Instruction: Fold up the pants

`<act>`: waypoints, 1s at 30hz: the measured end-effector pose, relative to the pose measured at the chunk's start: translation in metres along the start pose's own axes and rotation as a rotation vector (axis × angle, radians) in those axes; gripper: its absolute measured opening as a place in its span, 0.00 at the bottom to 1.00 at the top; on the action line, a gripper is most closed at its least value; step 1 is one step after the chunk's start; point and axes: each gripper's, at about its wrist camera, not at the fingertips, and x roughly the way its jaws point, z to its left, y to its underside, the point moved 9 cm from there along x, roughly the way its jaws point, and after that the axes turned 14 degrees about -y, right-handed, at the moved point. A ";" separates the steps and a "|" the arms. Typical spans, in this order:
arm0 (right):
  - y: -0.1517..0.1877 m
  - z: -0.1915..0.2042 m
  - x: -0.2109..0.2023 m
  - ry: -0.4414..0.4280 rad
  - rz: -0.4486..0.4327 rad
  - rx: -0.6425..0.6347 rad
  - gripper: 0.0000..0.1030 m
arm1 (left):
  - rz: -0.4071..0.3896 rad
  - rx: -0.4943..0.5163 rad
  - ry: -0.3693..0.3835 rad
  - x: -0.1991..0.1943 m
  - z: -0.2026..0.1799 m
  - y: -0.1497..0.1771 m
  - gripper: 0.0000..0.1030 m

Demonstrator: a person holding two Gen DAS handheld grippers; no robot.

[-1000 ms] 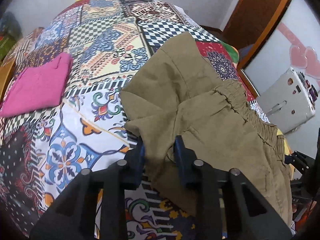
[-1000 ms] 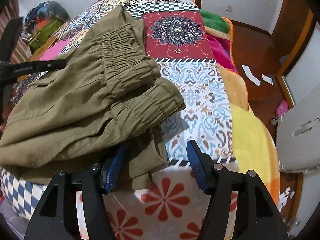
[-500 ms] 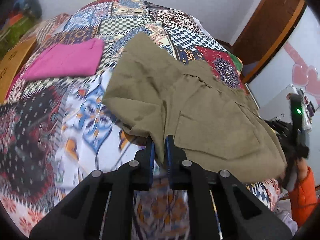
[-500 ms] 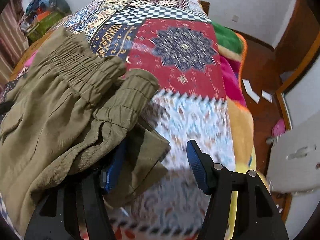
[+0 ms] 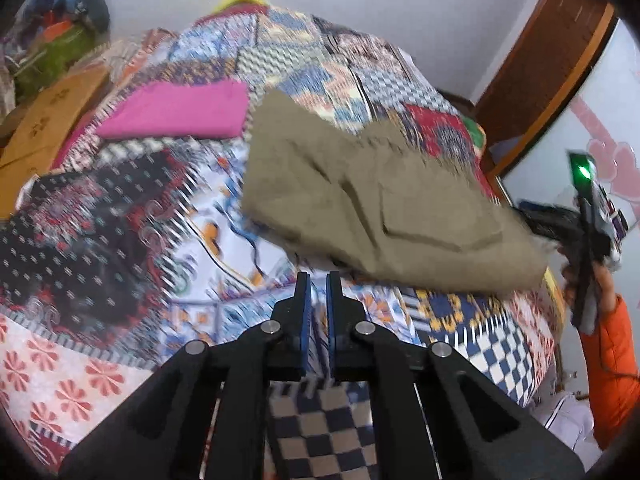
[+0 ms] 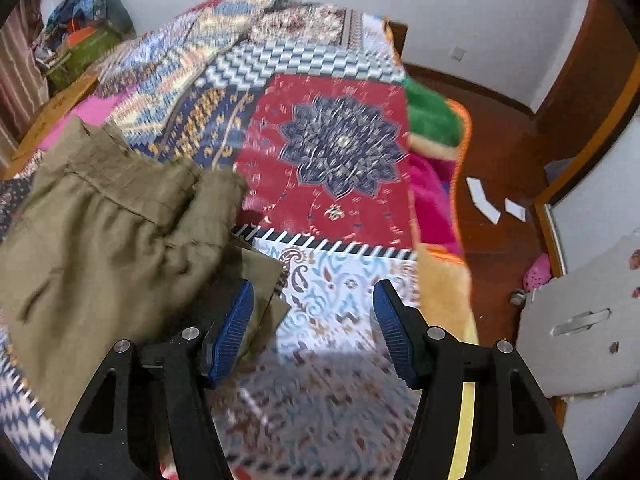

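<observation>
Pants (image 5: 384, 204) in olive cloth are lying bunched on the patchwork bedspread (image 5: 132, 240), in the left wrist view stretching from the middle of the bed toward its right edge, a flat pocket seam showing on the upper layer. The left gripper (image 5: 318, 280) is hanging just short of the near hem, its blue-padded jaws standing almost pressed together with only a thin slit between them and nothing in it; the cloth is lying apart from the tips. A folded pink garment (image 5: 180, 110) is resting farther back on the bed, just beside the far corner of the pants. At the right edge, a hand in an orange sleeve (image 5: 608, 364) is holding the other gripper's handle, a green light glowing on top. Much of this view is smeared by motion blur.

In the right wrist view, the pants (image 6: 104, 240) are filling the left side, gathered waistband folds heaped on top and a loose flap lying lower down. The right gripper (image 6: 314, 320) is standing with its jaws spread wide; its left pad is sitting against or just over the flap's edge, though whether it is touching I cannot tell, while the right pad is hovering over bare bedspread (image 6: 332, 168). Two white paper scraps (image 6: 484, 200) are lying on the wooden floor beyond the bed.
</observation>
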 end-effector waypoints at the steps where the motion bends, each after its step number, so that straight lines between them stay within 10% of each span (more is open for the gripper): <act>1: -0.001 0.002 -0.010 -0.006 -0.019 0.003 0.56 | -0.017 -0.004 -0.003 -0.003 0.003 -0.007 0.05; 13: 0.014 0.078 -0.042 -0.186 -0.074 -0.040 0.58 | 0.023 0.137 -0.006 0.051 -0.025 -0.033 0.37; 30: 0.029 0.032 0.032 0.053 0.069 -0.147 0.66 | 0.099 0.067 0.054 0.063 -0.018 0.005 0.55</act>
